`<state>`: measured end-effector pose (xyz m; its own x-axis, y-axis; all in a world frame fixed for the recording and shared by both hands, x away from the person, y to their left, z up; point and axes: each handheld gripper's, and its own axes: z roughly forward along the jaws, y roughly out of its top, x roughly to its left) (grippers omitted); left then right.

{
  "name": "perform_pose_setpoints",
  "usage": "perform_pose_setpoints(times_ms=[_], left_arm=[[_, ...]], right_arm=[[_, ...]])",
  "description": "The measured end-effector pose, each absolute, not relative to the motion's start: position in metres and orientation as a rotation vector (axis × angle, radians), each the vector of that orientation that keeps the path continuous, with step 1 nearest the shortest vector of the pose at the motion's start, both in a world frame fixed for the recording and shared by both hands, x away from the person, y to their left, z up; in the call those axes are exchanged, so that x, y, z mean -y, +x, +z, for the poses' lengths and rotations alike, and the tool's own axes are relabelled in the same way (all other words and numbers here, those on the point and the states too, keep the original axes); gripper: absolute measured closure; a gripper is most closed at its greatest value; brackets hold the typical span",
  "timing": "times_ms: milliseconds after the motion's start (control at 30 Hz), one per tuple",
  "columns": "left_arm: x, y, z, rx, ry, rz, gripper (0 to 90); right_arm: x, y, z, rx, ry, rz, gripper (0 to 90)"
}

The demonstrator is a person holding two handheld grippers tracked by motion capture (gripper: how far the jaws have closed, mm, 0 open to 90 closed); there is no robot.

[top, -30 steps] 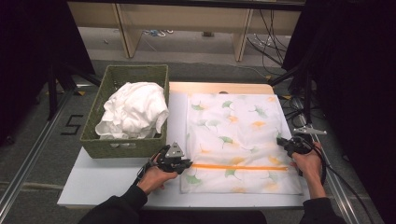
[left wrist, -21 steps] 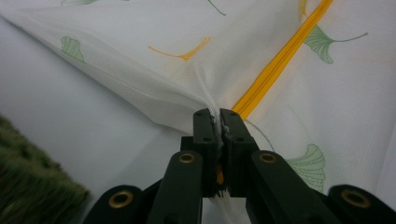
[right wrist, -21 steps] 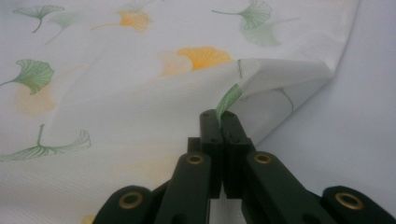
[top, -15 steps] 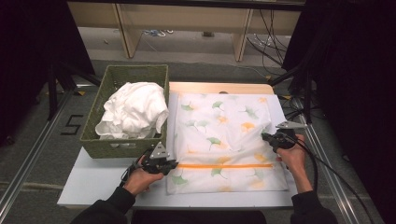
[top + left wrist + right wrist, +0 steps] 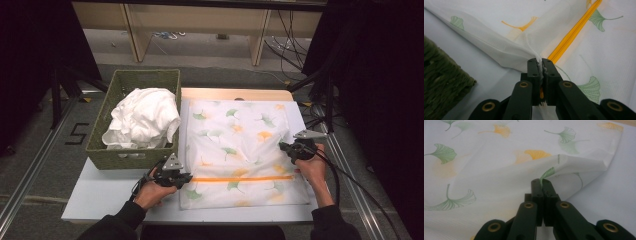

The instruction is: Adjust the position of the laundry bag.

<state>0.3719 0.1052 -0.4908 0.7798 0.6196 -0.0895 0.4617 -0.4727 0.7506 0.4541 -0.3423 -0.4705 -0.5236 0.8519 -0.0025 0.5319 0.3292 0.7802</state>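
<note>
The left claw (image 5: 186, 178) pinches the leaf-print cloth bag (image 5: 240, 150) at its left edge, just beside the orange zip (image 5: 242, 178). The bag lies flat on the worktop (image 5: 110, 192). The right claw (image 5: 285, 148) pinches its right edge.
</note>
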Motion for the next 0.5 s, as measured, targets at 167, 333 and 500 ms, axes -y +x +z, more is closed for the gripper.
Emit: perform_pose_setpoints(times_ms=[167, 333, 500], left_arm=[[-0.1011, 0.3818, -0.4918, -0.826, 2.137, 0.264, 85.2], [-0.1033, 0.3833, -0.4916, -0.846, 2.135, 0.262, 85.2], [-0.1046, 0.3802, -0.4913, -0.830, 2.154, 0.253, 85.4]], right_arm=[[0.3496, 0.4651, -0.4722, -2.169, 1.240, 1.040, 90.0], [0.3495, 0.4653, -0.4725, -2.167, 1.238, 1.051, 90.0], [0.3494, 0.4624, -0.4703, -2.164, 1.241, 1.086, 82.3]])
